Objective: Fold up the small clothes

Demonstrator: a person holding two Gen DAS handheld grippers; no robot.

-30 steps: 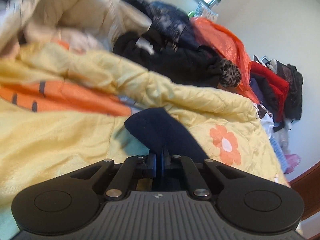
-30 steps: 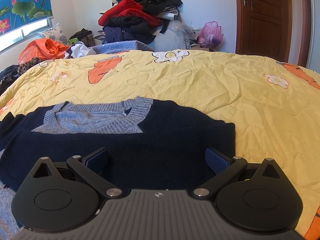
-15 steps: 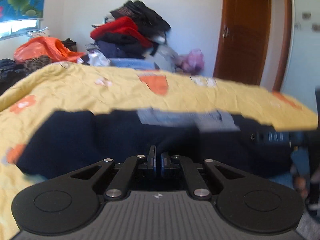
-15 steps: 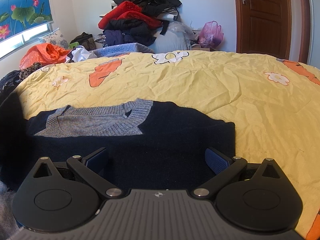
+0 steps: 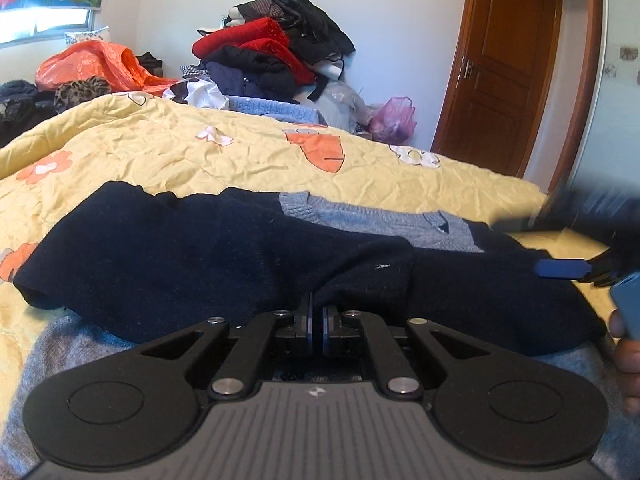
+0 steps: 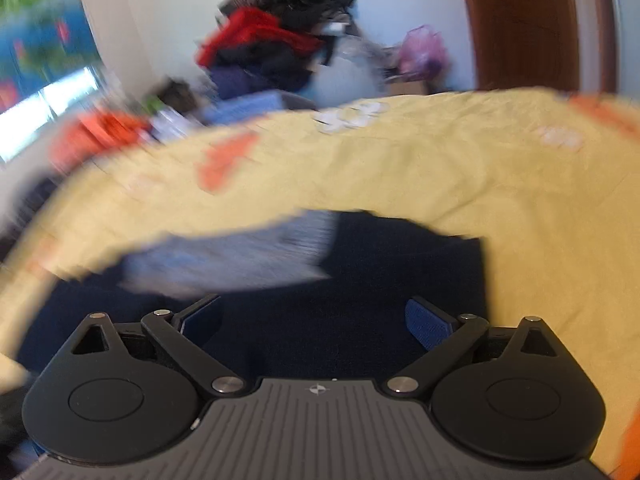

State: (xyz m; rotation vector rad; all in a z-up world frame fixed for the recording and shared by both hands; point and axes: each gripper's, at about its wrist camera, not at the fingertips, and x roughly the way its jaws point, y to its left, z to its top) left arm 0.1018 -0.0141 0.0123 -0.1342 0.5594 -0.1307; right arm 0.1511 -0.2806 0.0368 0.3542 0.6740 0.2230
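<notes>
The sweater (image 5: pixel 224 264), navy knit with a grey collar, lay across the centre of the left wrist frame on the yellow quilt (image 5: pixel 168 152). It looked soft, light and limp, so it would likely sag and stretch when lifted; a hem corner or shoulder seam appeared the best grip.

The left gripper (image 5: pixel 315 322) was fully closed, its pads pinching a fold of the navy knit at lower centre. The right gripper (image 6: pixel 316 320) stood wide open above the sweater, holding nothing.

Count: one sweater, two grippers, one clothes pile (image 5: pixel 276 52) at upper centre, one door (image 5: pixel 504 68) at upper right.
</notes>
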